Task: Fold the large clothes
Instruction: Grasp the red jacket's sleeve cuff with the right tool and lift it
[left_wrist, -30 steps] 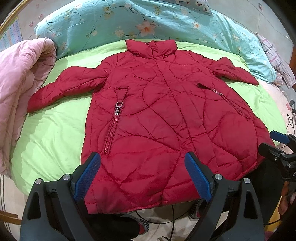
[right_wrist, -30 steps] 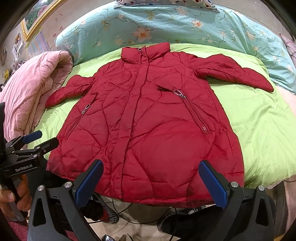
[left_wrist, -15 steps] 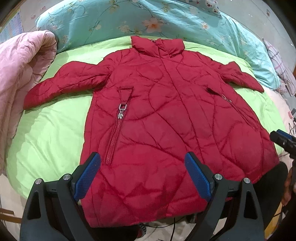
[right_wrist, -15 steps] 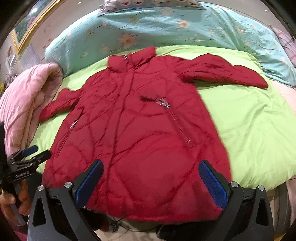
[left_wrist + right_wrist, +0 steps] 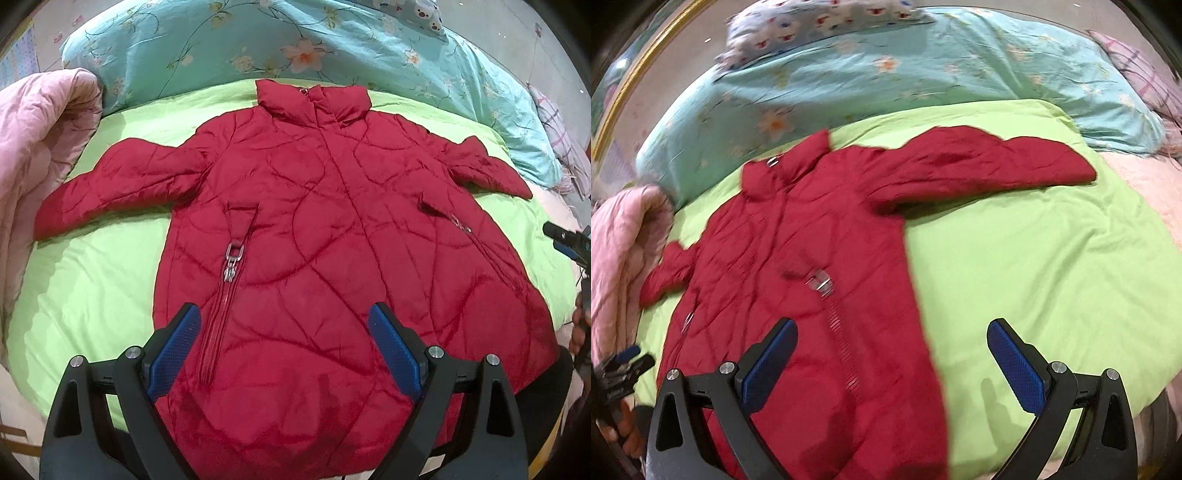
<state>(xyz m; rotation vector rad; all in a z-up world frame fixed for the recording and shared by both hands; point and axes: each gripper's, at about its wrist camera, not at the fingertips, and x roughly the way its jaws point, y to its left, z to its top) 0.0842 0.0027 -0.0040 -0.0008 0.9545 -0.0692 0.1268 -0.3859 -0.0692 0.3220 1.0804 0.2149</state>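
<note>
Basically nothing folded yet. Green sheet fills mid-frame in both views; red coat lies flat on it, front up, centre of left view, left-centre of right view. Both sleeves spread out: one at mid-left, other upper centre-right. Left gripper wide, empty, over the hem. Right gripper wide, empty, straddling the coat's side edge. All folds left.

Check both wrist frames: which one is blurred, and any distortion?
Right wrist: motion blur smears the coat, its zipper and the pillows. Left wrist: sharp, coat seams crisp. Both: fisheye bends the bed edges, dark corners.
</note>
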